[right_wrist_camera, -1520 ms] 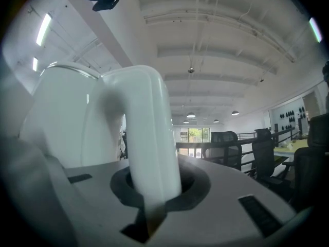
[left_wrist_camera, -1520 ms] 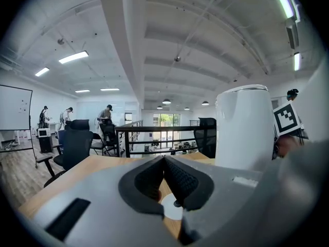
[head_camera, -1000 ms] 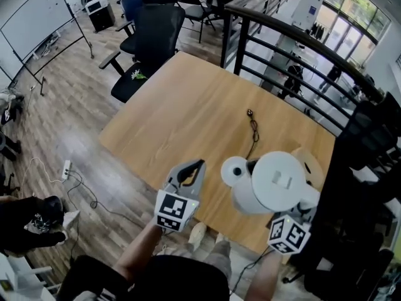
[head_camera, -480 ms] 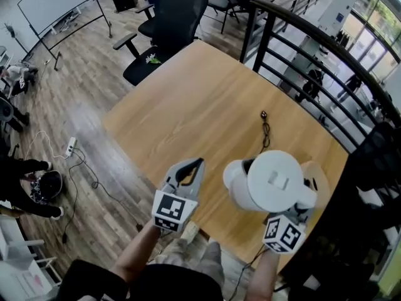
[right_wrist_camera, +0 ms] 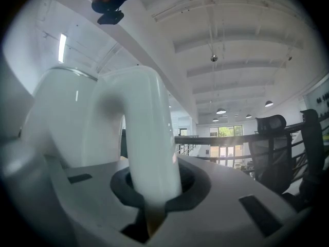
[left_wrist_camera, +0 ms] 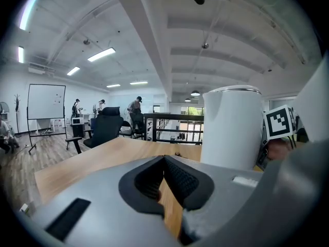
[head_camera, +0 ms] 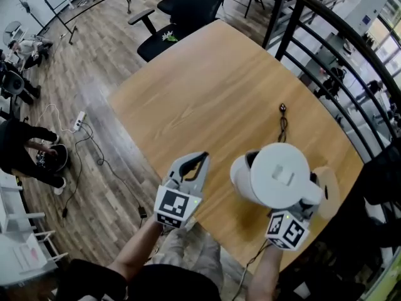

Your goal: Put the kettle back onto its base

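The white kettle hangs just above the wooden table, upright, with its lid on top. My right gripper is shut on the kettle's curved handle, which fills the space between its jaws. A round white base lies on the table at the kettle's left edge, partly covered by it. A thin black cable runs to the base. My left gripper hovers left of the kettle, shut and empty. In the left gripper view the kettle stands to the right of the jaws.
A black railing borders the table's far right side. A black office chair stands at the far corner. On the floor to the left are a power strip with cables and a crouching person. A tan object shows behind the kettle.
Both grippers and the kettle have sunk toward the table. The kettle now overlaps the base's right edge. The view has swung, so the table sits further right.
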The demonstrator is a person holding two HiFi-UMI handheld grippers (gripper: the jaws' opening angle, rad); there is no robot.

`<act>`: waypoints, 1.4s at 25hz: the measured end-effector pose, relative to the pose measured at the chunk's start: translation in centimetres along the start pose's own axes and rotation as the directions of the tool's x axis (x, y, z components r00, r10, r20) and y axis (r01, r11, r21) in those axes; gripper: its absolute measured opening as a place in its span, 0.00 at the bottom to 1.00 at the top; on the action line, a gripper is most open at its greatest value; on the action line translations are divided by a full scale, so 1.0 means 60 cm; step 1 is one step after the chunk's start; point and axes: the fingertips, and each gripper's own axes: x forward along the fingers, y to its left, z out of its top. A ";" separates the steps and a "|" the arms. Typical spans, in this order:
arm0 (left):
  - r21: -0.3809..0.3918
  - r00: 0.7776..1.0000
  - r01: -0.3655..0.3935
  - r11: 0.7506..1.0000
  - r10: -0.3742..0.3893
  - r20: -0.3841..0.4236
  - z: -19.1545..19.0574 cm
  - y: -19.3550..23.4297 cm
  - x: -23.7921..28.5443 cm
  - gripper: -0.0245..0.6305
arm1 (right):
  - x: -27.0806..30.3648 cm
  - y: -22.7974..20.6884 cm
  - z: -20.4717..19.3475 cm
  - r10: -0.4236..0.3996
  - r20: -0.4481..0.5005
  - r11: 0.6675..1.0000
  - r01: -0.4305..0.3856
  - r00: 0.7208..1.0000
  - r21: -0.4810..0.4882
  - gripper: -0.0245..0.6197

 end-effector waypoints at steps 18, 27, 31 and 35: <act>-0.055 0.993 -0.099 0.994 0.095 -0.071 -0.106 0.005 0.025 0.04 | 0.056 0.021 -0.115 0.104 -0.032 0.994 -0.103 0.994 0.018 0.09; -0.071 0.988 -0.127 0.989 0.120 -0.096 -0.138 0.009 0.023 0.04 | 0.062 0.036 -0.148 0.127 -0.052 0.992 -0.126 0.991 0.022 0.10; -0.082 0.987 -0.132 0.988 0.123 -0.107 -0.149 0.007 0.023 0.04 | 0.063 0.034 -0.153 0.129 -0.045 0.991 -0.127 0.991 0.043 0.10; -0.080 0.986 -0.133 0.988 0.124 -0.107 -0.153 0.006 0.027 0.04 | 0.065 0.037 -0.155 0.141 -0.021 0.990 -0.141 0.990 0.030 0.10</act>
